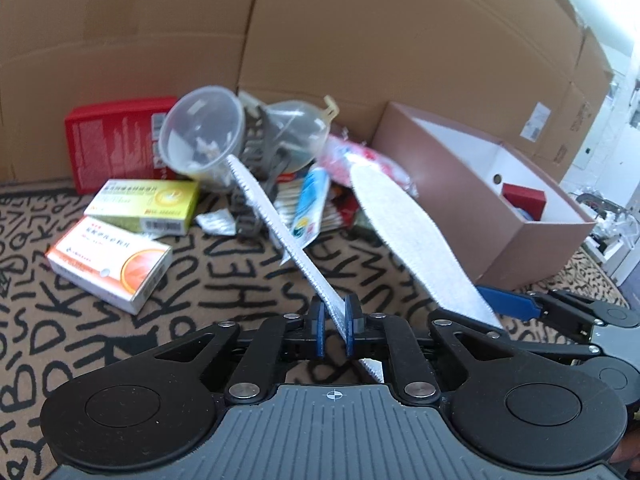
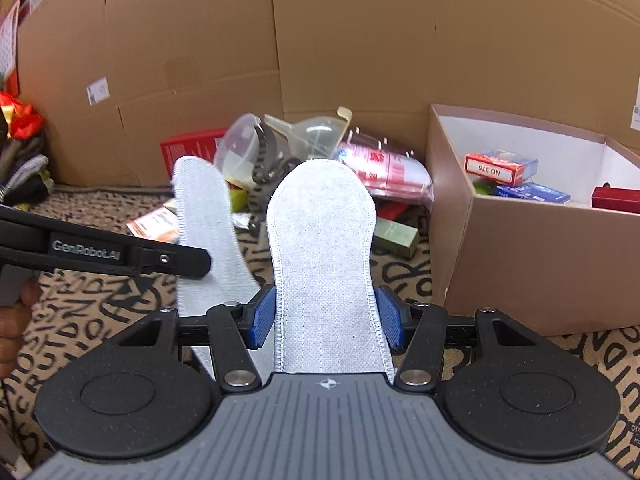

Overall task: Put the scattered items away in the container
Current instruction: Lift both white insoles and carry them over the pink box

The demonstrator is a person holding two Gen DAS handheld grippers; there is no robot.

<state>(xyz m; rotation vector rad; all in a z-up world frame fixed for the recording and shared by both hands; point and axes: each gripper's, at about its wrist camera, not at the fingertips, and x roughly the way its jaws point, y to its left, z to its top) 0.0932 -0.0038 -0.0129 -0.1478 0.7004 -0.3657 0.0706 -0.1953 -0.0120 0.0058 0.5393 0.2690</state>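
A: How many insoles do we have?

B: Two, both white. Our left gripper [image 1: 335, 322] is clamped on one insole [image 1: 280, 232], which stands on edge between the blue pads [image 1: 319, 330] and reaches out toward the heap.

A: And the other?

B: The second insole [image 2: 324, 264] lies flat between the pads [image 2: 262, 320] of our right gripper [image 2: 326, 318], which squeeze its two long edges. Both insoles are up off the rug [image 1: 224, 276].

A: Where is the box [image 2: 496, 252]?

B: By the rug's right edge, open at the top, against the cardboard wall [image 2: 344, 40]. Inside we count one red-and-white carton [image 2: 496, 168], one blue carton [image 2: 532, 194] and one dark red case [image 2: 616, 198]. Whatever lies deeper, we cannot tell.

A: What sits loose on the rug?

B: Along its far edge, a heap. We count two medicine packs at the left, one yellow [image 1: 146, 204] and one orange [image 1: 110, 262], touching each other. Behind them stands one red box [image 1: 116, 140]. One clear cup [image 1: 204, 132] lies on its side, beside one clear funnel [image 1: 304, 124]. One tube [image 1: 310, 204] leans in the middle, and one pink bag [image 2: 388, 176] lies nearest the box. One green carton [image 2: 394, 236] lies in front of that bag.

A: Anything else?

B: A grey strap [image 1: 260, 136] runs through the heap. The rest there is too blurred for us to count.
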